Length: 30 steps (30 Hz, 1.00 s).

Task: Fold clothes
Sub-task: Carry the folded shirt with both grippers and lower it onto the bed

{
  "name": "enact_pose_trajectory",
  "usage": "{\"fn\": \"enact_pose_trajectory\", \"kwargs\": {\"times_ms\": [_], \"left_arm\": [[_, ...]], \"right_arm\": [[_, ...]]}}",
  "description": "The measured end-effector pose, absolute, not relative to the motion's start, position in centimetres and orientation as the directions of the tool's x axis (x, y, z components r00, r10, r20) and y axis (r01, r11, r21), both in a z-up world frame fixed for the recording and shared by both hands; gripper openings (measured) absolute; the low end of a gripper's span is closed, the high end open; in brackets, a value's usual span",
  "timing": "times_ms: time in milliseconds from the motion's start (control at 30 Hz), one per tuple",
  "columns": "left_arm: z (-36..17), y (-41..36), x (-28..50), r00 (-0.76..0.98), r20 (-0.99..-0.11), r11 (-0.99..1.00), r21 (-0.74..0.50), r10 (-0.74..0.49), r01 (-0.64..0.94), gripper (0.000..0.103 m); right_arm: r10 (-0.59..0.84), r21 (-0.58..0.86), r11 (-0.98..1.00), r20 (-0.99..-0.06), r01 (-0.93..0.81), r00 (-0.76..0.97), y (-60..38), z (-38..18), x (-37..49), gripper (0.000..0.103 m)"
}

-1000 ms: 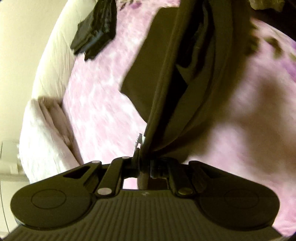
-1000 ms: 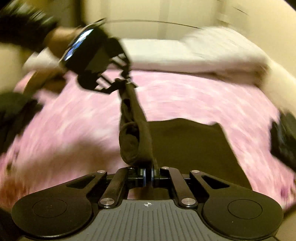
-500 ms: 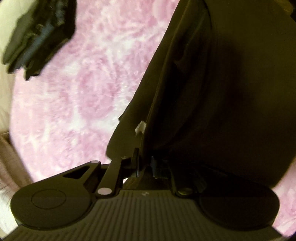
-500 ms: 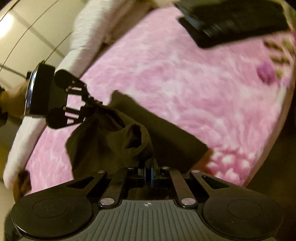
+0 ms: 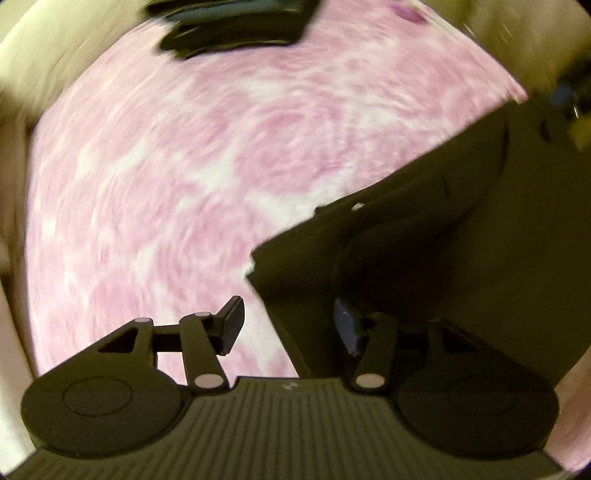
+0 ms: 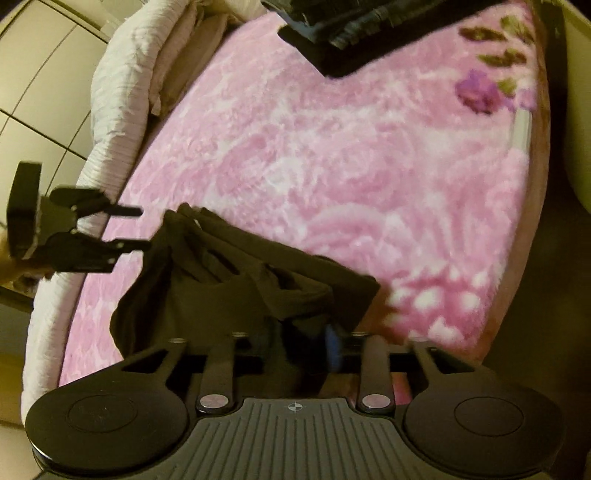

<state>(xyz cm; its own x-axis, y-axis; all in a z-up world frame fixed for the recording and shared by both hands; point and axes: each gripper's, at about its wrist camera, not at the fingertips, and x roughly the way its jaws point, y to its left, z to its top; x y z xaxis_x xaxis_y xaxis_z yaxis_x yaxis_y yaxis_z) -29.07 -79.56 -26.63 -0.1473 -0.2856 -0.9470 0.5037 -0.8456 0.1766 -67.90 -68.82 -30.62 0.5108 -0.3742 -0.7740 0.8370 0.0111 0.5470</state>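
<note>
A dark brown garment (image 6: pixel 221 280) lies partly folded on the pink fleece blanket (image 6: pixel 332 155). In the left wrist view it (image 5: pixel 461 221) fills the right side, and its corner lies between my open jaws. My left gripper (image 5: pixel 290 325) is open and holds nothing. It also shows in the right wrist view (image 6: pixel 138 227), open at the garment's far edge. My right gripper (image 6: pixel 295 350) is open, with the garment's near edge bunched between its jaws.
A stack of dark folded clothes (image 6: pixel 369 26) lies at the far end of the blanket, also in the left wrist view (image 5: pixel 236 26). White bedding (image 6: pixel 122 92) runs along the left edge. A purple flower print (image 6: pixel 480 92) marks the blanket's right side.
Both grippers have opened and let go of the dark garment. It has dropped from hanging between them onto the blanket. The left gripper has drawn back from its edge.
</note>
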Motion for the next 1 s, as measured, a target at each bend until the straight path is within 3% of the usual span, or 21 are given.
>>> {"fn": "enact_pose_trajectory", "kwargs": {"times_ms": [133, 167, 233, 267, 333, 733, 800, 867, 1000], "left_arm": [[-28.5, -79.9, -27.0, -0.192, -0.952, -0.745, 0.051, -0.236, 0.665, 0.049], [-29.1, -79.8, -26.8, -0.2, -0.953, -0.731, 0.033, -0.23, 0.682, 0.048], [-30.0, -79.9, -27.0, -0.216, -0.952, -0.715, 0.006, -0.219, 0.699, 0.045], [-30.1, -79.9, -27.1, -0.229, -0.947, -0.71, -0.003, -0.223, 0.704, 0.044], [-30.2, -80.0, -27.0, -0.246, -0.939, -0.7, -0.007, -0.241, 0.714, 0.044], [-31.5, -80.8, -25.6, -0.284, -0.93, -0.619, -0.082, -0.235, 0.781, 0.047], [-30.8, -80.7, -25.1, -0.296, -0.926, -0.584, -0.108, -0.236, 0.804, 0.041], [-29.9, -80.1, -24.2, -0.318, -0.916, -0.552, -0.138, -0.243, 0.822, 0.041], [-28.1, -78.3, -23.3, -0.397, -0.881, -0.524, -0.218, -0.258, 0.823, 0.041]], "right_arm": [[-0.402, 0.557, -0.061, -0.773, 0.828, 0.49, -69.2, -31.4, -67.9, 0.042], [-0.404, 0.556, -0.086, -0.778, 0.827, 0.481, -69.3, -31.6, -68.0, 0.027], [-0.408, 0.552, -0.123, -0.786, 0.825, 0.465, -69.5, -31.8, -68.2, 0.009], [-0.412, 0.549, -0.114, -0.785, 0.828, 0.464, -69.7, -31.5, -68.3, 0.004], [-0.435, 0.553, -0.096, -0.771, 0.827, 0.465, -69.9, -30.6, -68.5, 0.003], [-0.463, 0.511, -0.085, -0.78, 0.855, 0.42, -70.1, -31.8, -68.5, 0.004], [-0.455, 0.497, -0.078, -0.789, 0.864, 0.413, -70.0, -31.7, -68.5, 0.008], [-0.453, 0.475, -0.068, -0.798, 0.877, 0.397, -69.7, -31.3, -68.3, 0.03], [-0.514, 0.362, -0.011, -0.802, 0.932, 0.305, -68.1, -28.7, -67.2, 0.036]]}}
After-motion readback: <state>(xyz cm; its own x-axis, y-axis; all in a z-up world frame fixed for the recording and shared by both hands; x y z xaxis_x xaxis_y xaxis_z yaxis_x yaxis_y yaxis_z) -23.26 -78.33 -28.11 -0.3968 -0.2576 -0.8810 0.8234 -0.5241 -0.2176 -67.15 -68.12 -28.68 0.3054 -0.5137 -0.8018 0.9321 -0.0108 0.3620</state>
